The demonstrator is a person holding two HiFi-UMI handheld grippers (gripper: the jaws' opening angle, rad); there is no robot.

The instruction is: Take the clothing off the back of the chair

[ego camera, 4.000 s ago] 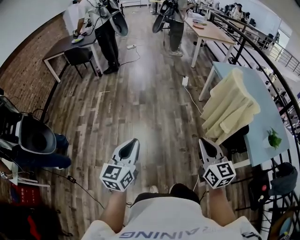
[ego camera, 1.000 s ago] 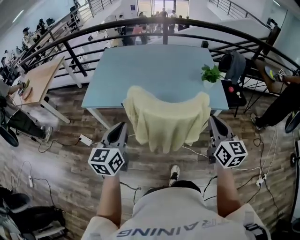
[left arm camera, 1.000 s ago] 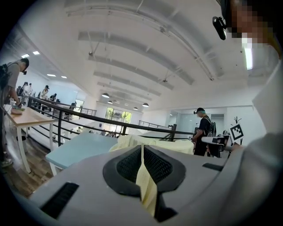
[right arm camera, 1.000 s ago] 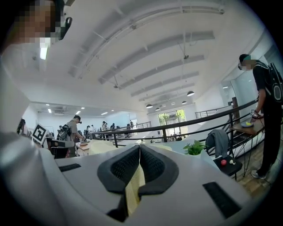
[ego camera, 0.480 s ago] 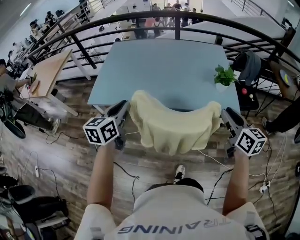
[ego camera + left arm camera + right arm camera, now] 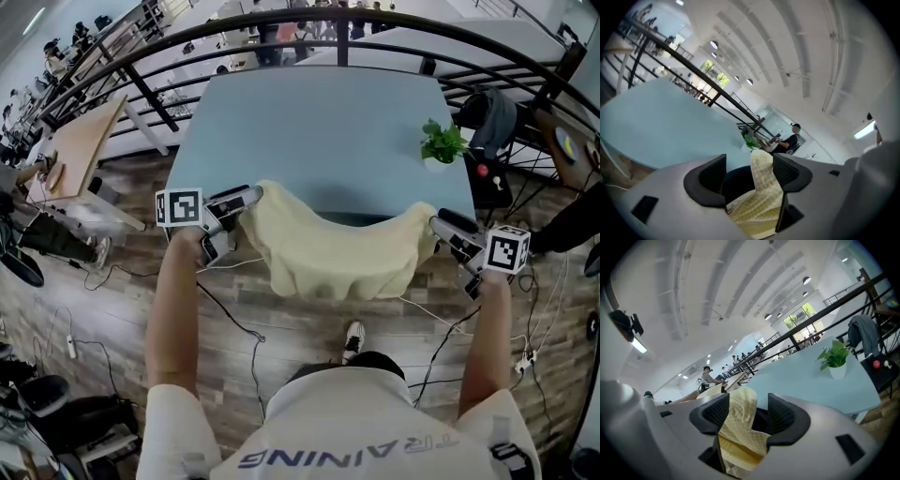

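A pale yellow piece of clothing (image 6: pixel 328 251) hangs over the back of a chair pushed up to the light blue table (image 6: pixel 309 122); the cloth hides almost all of the chair. My left gripper (image 6: pixel 251 196) is at the cloth's left end and my right gripper (image 6: pixel 439 223) is at its right end. Both sets of jaws are opening with cloth between them. In the left gripper view, a fold of the clothing (image 6: pixel 761 187) leans on the right pad only, inside the left gripper (image 6: pixel 750 171). In the right gripper view, the clothing (image 6: pixel 738 423) rests against the left pad of the right gripper (image 6: pixel 747 411).
A small potted plant (image 6: pixel 441 146) stands on the table's right side. A black chair with a grey jacket (image 6: pixel 490 120) is at the right. A curved black railing (image 6: pixel 281 23) runs behind the table. Cables (image 6: pixel 234 319) trail over the wood floor near my shoe (image 6: pixel 353 337).
The view swung from the open floor to the table and chair. Both grippers moved forward to the cloth's two ends, rolled, and their jaws went from shut to wide apart.
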